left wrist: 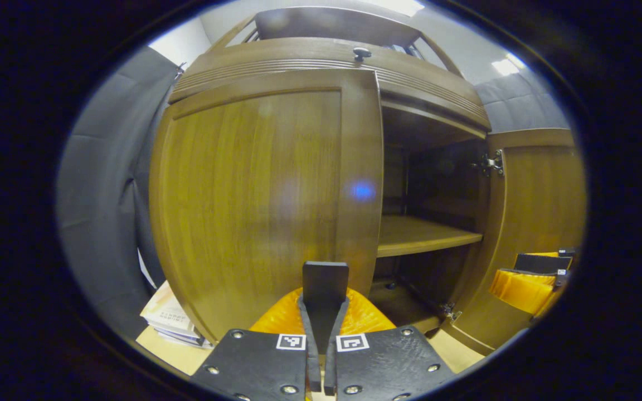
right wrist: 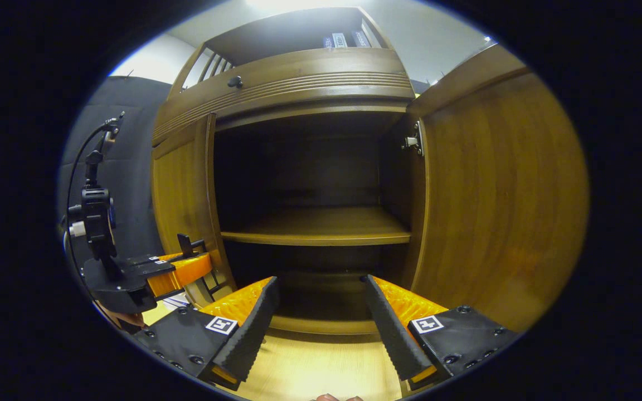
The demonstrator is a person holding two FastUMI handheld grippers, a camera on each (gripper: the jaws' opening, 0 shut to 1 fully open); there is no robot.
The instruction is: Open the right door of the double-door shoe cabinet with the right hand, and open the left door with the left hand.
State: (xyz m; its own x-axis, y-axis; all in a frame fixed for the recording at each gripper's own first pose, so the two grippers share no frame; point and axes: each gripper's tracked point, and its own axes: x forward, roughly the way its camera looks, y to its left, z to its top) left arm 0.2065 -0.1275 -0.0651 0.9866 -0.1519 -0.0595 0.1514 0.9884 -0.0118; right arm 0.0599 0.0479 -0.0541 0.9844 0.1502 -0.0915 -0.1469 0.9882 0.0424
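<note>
The shoe cabinet (left wrist: 321, 167) stands straight ahead at twelve o'clock in the left gripper view, its left door (left wrist: 254, 206) shut flat against the carcass and its right door (left wrist: 538, 223) swung wide, out at three o'clock, with a metal hinge (left wrist: 491, 164) showing at the door's upper inner edge. In the right gripper view the open compartment sits at the centre, a bare wooden shelf (right wrist: 321, 225) crossing it at mid height, the right door (right wrist: 499, 195) standing open at three o'clock and the left door (right wrist: 181, 195) closed at nine o'clock. A small dark knob (left wrist: 361, 53) sits on the moulded band above the doors, at twelve o'clock. The left gripper (left wrist: 324, 295) is at six o'clock of its own view, its fingers pressed together with nothing between them, their tips just before the inner edge of the left door; whether they touch the wood cannot be told. The right gripper (right wrist: 321, 317) is at six o'clock of its own view, fingers spread wide and holding nothing, apart from the open door. The same left gripper appears at eight o'clock in the right gripper view, beside the left door. A stack of papers (left wrist: 168, 314) lies on the light floor (right wrist: 321, 367) at seven o'clock in the left gripper view, by the cabinet's left corner.
</note>
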